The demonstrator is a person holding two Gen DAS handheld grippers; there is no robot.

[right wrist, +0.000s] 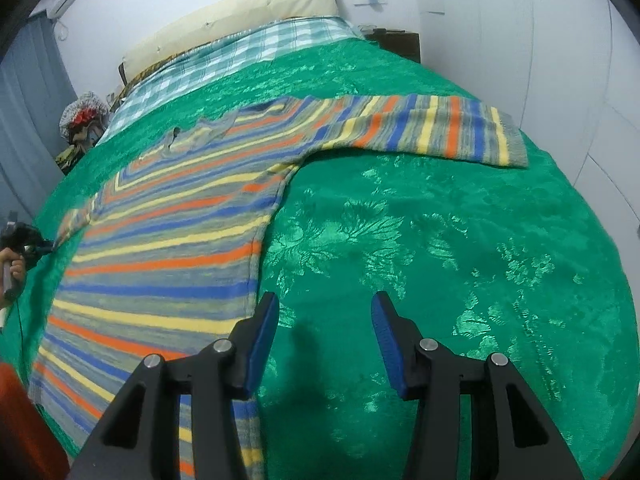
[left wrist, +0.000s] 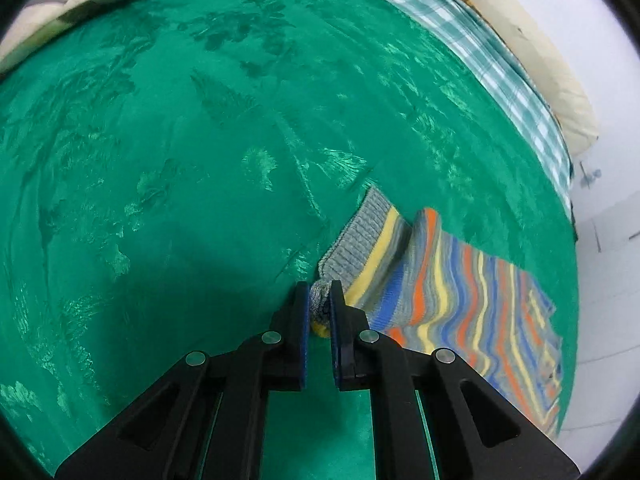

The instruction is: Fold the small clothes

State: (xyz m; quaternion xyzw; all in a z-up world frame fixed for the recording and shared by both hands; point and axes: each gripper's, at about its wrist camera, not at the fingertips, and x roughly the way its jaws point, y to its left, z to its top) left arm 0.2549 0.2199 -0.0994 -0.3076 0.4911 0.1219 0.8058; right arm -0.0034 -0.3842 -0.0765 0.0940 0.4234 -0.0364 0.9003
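Observation:
A striped knit sweater (right wrist: 168,240) in grey, blue, orange and yellow lies flat on the green bedspread (right wrist: 440,240). Its right sleeve (right wrist: 440,128) stretches out to the right. My left gripper (left wrist: 320,292) is shut on the grey ribbed cuff (left wrist: 352,232) of the left sleeve (left wrist: 460,300), which is lifted and bunched. That gripper shows at the far left of the right wrist view (right wrist: 36,244). My right gripper (right wrist: 325,308) is open and empty, low over the bedspread just right of the sweater's side edge.
A cream headboard (right wrist: 240,12) and a green checked sheet (right wrist: 224,60) lie at the far end of the bed. A pillow (left wrist: 60,8) sits at top left. A dark nightstand (right wrist: 400,44) stands past the bed. The bed edge (left wrist: 568,280) runs at the right.

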